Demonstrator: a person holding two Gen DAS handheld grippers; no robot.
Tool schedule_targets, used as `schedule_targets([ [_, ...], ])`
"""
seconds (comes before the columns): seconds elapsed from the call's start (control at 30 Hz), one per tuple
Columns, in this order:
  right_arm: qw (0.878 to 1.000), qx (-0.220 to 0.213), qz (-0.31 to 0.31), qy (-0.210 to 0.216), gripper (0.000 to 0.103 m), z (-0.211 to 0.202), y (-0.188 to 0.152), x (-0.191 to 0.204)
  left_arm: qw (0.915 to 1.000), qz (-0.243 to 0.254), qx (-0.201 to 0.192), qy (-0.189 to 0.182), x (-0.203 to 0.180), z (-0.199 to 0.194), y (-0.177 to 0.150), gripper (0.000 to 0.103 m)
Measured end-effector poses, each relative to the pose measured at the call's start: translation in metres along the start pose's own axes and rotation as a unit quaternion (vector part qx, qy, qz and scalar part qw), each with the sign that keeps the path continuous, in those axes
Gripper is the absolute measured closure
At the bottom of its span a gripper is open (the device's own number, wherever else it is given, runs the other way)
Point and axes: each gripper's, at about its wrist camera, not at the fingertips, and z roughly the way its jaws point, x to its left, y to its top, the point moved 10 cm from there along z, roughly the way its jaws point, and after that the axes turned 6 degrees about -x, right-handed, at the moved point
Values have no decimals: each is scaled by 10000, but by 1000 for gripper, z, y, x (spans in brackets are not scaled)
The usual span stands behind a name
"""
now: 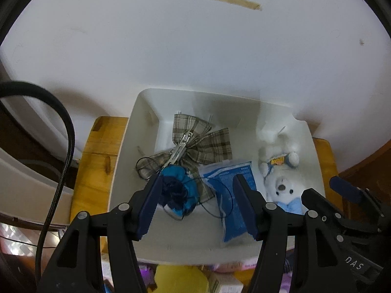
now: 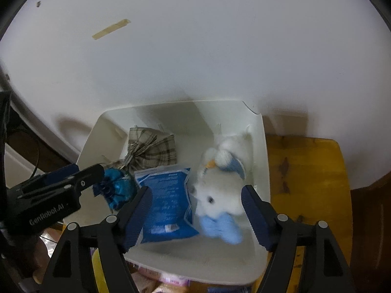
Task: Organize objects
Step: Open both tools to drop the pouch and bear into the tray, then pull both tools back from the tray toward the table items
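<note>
White plastic bin (image 2: 262, 171) holds fluffy bear (image 2: 220, 190), head nearest; left gripper (image 1: 198, 207) and right gripper (image 2: 198, 217) gape, empty.

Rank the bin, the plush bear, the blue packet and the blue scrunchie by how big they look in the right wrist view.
1. White bin, largest by far.
2. Plush bear and blue packet: they look about alike, so no order between them.
3. Blue scrunchie, smallest, partly hidden by the left gripper.

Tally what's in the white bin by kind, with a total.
Plush toys: 1, white bear
Plaid bow hair clips: 1
Blue scrunchies: 1
Blue packets: 1
Total: 4, all inside the white bin
</note>
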Motion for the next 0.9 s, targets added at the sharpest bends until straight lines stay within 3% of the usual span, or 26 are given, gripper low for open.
schedule_targets([
  [0.4, 9995, -180, -189, 155, 27, -82, -28, 3, 9992, 168, -331, -111, -3, -89, -19, 39],
  [0.7, 9973, -541, -468, 156, 27, -170, -44, 22, 9960, 525, -709, -116, -5, -177, -36, 38],
  [0.9, 9929, -858, -795, 205, 27, -226, -55, 43, 9925, 684, -1009, -23, 2, -227, -48, 30],
])
